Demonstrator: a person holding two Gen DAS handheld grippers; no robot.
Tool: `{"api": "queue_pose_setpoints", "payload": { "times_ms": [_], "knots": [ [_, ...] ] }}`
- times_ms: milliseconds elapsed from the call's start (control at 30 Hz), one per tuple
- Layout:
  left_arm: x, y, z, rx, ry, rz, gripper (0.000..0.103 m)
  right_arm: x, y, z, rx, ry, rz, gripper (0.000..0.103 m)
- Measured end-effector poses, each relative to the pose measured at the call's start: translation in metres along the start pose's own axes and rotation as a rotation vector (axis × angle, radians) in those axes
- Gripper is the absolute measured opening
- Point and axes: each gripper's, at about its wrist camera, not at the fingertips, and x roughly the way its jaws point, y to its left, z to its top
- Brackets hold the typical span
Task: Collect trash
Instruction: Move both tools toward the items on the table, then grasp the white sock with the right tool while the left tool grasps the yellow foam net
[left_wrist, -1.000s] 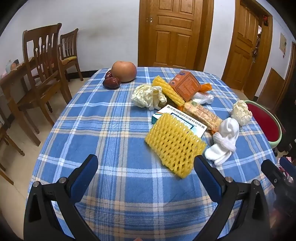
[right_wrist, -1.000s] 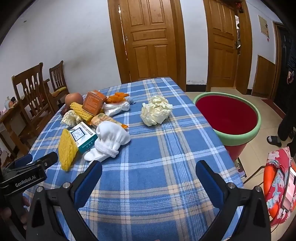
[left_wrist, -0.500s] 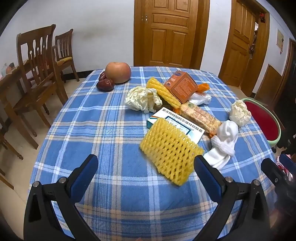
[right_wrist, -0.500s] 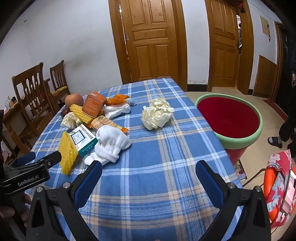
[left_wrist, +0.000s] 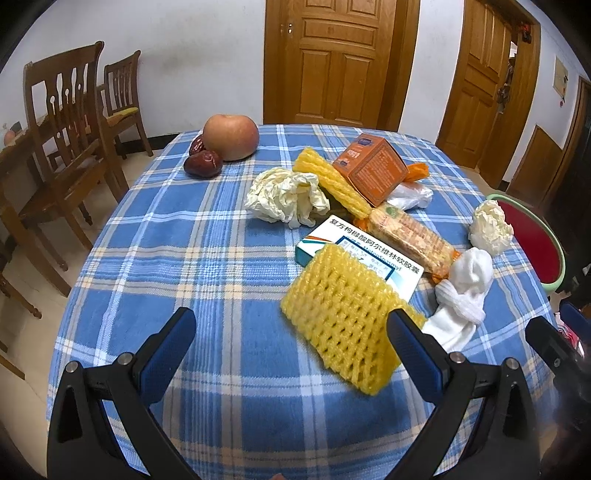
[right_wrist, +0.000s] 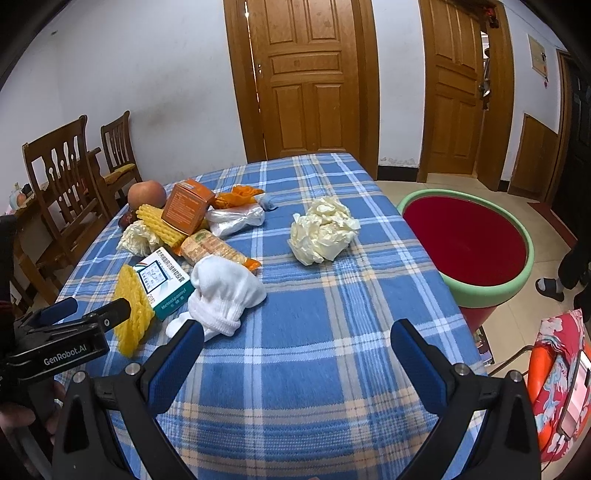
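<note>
A: Left hand-held gripper (left_wrist: 291, 332): jaws spread wide, nothing between them, low over the near edge of the counter (left_wrist: 221, 236). Its right finger overlaps the yellow foam net (left_wrist: 343, 321) in the left wrist view; can't tell whether it touches. Right hand-held gripper (right_wrist: 297, 343): also spread wide, empty, above bare plaid cloth.

B: Trash layout?

A: All on the counter. The yellow foam net leans on the medicine box (left_wrist: 362, 254). Just right of it is the white sock (right_wrist: 225, 291). Behind the box lie a cracker pack (left_wrist: 410, 240), a second foam net (left_wrist: 328, 181), an orange carton (left_wrist: 371, 168) and a clear plastic bag (right_wrist: 236, 218). One crumpled paper wad (left_wrist: 286, 197) sits left of the pile; another crumpled wad (right_wrist: 323, 230) lies apart, toward the bin side.

B: Bin?

A: Red bin with green rim (right_wrist: 465, 243), on the floor beside the counter's right edge.

B: Readable text?

A: "GenRobot.AI" on the left gripper's body, seen from the right wrist. Box has a line of Chinese characters on top, and "2010" and Latin print too small to read on its side. Carton print is illegible.

B: Non-trash?

A: Apple (left_wrist: 231, 136) and two red dates (left_wrist: 203, 164) touching it, at the far left corner. Wooden chairs (left_wrist: 70, 122) are beyond.
</note>
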Motion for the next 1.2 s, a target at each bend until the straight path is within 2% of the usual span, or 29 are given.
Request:
{"api": "queue_pose_setpoints", "payload": {
  "times_ms": [267, 433, 533, 733, 800, 833, 867, 967, 1100, 1200],
  "knots": [
    [0.002, 0.0, 0.001, 0.004, 0.004, -0.011, 0.102, 0.004, 0.004, 0.003, -0.01, 0.007, 0.009, 0.103],
    [0.004, 0.0, 0.002, 0.0, 0.015, -0.021, 0.095, 0.005, 0.006, 0.005, -0.008, 0.005, 0.012, 0.103],
    [0.008, 0.0, 0.003, -0.007, 0.036, -0.065, 0.09, 0.008, 0.005, 0.006, 0.002, 0.013, 0.008, 0.103],
    [0.018, -0.001, 0.005, 0.005, 0.082, -0.169, 0.077, 0.012, 0.006, 0.011, 0.021, 0.017, -0.019, 0.103],
    [0.022, -0.001, 0.005, 0.013, 0.097, -0.206, 0.068, 0.014, 0.008, 0.013, 0.023, 0.023, -0.026, 0.103],
    [0.022, -0.001, 0.005, 0.018, 0.091, -0.218, 0.067, 0.017, 0.011, 0.014, 0.02, 0.028, -0.032, 0.103],
    [0.022, 0.0, 0.005, 0.018, 0.095, -0.235, 0.061, 0.018, 0.012, 0.014, 0.019, 0.032, -0.036, 0.103],
    [0.023, 0.003, 0.006, 0.003, 0.108, -0.318, 0.051, 0.022, 0.019, 0.016, 0.015, 0.045, -0.056, 0.103],
    [0.024, 0.007, 0.007, -0.002, 0.129, -0.372, 0.041, 0.026, 0.027, 0.017, 0.021, 0.054, -0.064, 0.102],
    [0.023, 0.011, 0.006, -0.013, 0.136, -0.394, 0.035, 0.03, 0.033, 0.017, 0.025, 0.067, -0.07, 0.097]
  ]
}}
